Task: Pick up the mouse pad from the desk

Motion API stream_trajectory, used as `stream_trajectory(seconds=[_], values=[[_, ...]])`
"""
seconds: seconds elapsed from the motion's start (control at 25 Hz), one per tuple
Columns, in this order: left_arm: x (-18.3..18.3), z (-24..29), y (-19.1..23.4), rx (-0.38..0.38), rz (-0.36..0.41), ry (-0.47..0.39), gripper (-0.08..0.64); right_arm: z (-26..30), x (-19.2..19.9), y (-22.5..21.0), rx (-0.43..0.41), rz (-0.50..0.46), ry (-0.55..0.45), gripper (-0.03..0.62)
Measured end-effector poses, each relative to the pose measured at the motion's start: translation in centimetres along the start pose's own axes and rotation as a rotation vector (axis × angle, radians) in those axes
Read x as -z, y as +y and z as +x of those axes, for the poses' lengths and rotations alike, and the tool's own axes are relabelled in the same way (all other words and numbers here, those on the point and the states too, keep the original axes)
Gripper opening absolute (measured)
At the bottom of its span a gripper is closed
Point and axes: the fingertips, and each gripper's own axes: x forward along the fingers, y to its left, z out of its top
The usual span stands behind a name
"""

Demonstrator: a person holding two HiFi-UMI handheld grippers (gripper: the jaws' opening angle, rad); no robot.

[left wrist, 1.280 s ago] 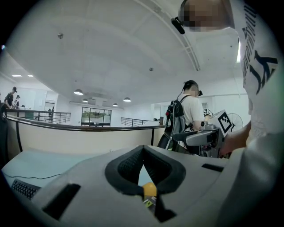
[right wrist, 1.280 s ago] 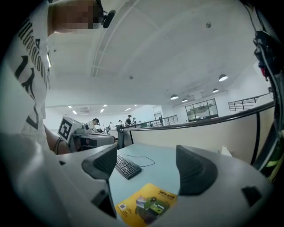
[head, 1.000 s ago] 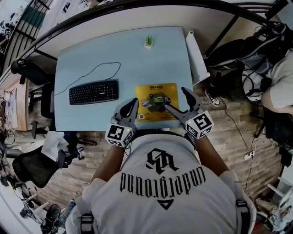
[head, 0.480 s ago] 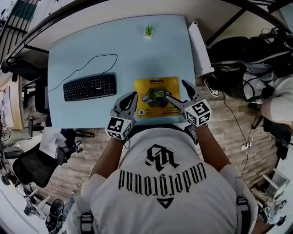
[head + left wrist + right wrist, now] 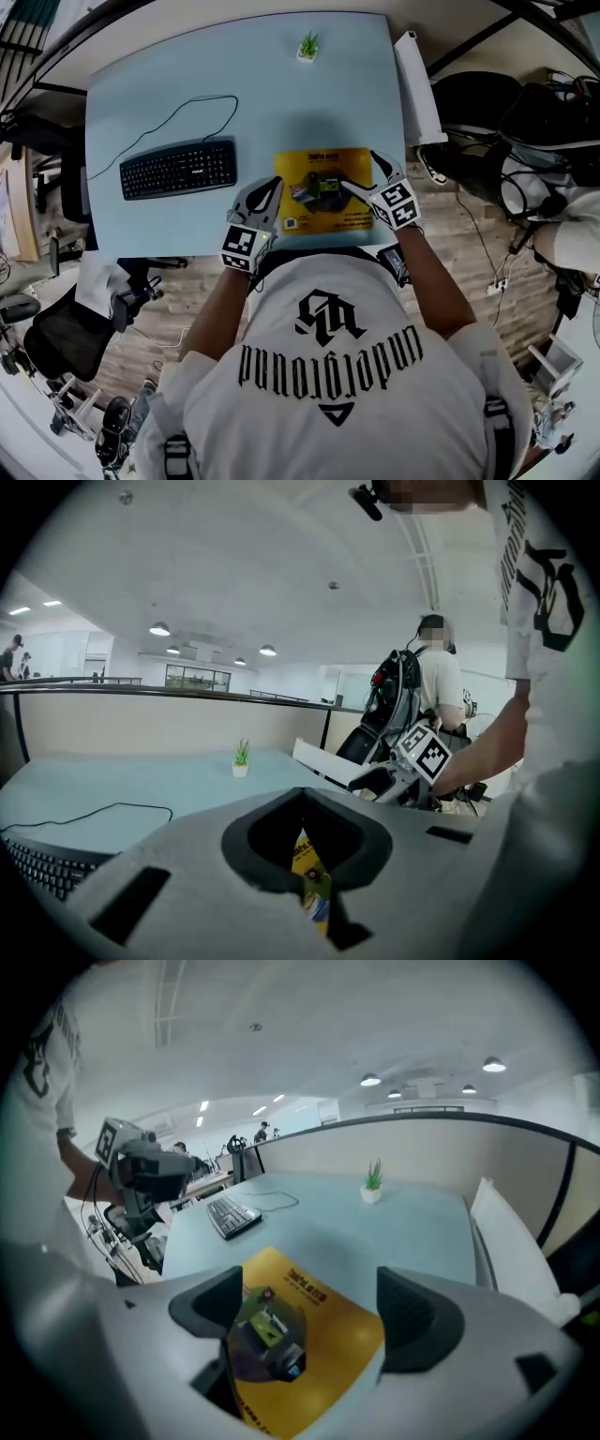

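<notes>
The yellow mouse pad (image 5: pixel 323 199) lies flat near the front edge of the pale blue desk (image 5: pixel 281 103), with a dark and green picture in its middle. In the right gripper view the mouse pad (image 5: pixel 337 1330) fills the space below the jaws. My right gripper (image 5: pixel 361 172) hangs over the pad's right part, open, its jaws having just been opening, with nothing between them (image 5: pixel 309 1307). My left gripper (image 5: pixel 260 194) is at the pad's left edge. Its jaws look shut (image 5: pixel 305 855), and a sliver of the mouse pad (image 5: pixel 310 872) shows through the slit.
A black keyboard (image 5: pixel 178 169) with its cable lies left of the pad. A small potted plant (image 5: pixel 307 45) stands at the desk's back. A white panel (image 5: pixel 417 89) leans at the desk's right side. Office chairs (image 5: pixel 56 342) stand left, bags (image 5: pixel 525 112) right.
Both grippers have sunk toward the desk and moved forward. The right one now reaches over the pad's right part, the left one the pad's left edge.
</notes>
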Motion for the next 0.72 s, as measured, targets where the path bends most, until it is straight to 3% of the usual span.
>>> stream_trajectory(seconds=[0.44, 0.72], values=[[3.4, 2.2, 2.4, 0.013, -0.039, 0.06, 0.008, 6.0, 8.5, -3.8, 0.004, -0.062, 0.251, 0.454], [4.8, 2.9, 2.8, 0.023, -0.061, 0.098, 0.008, 7.4, 10.2, -5.5, 0.008, -0.064, 0.321, 0.466]])
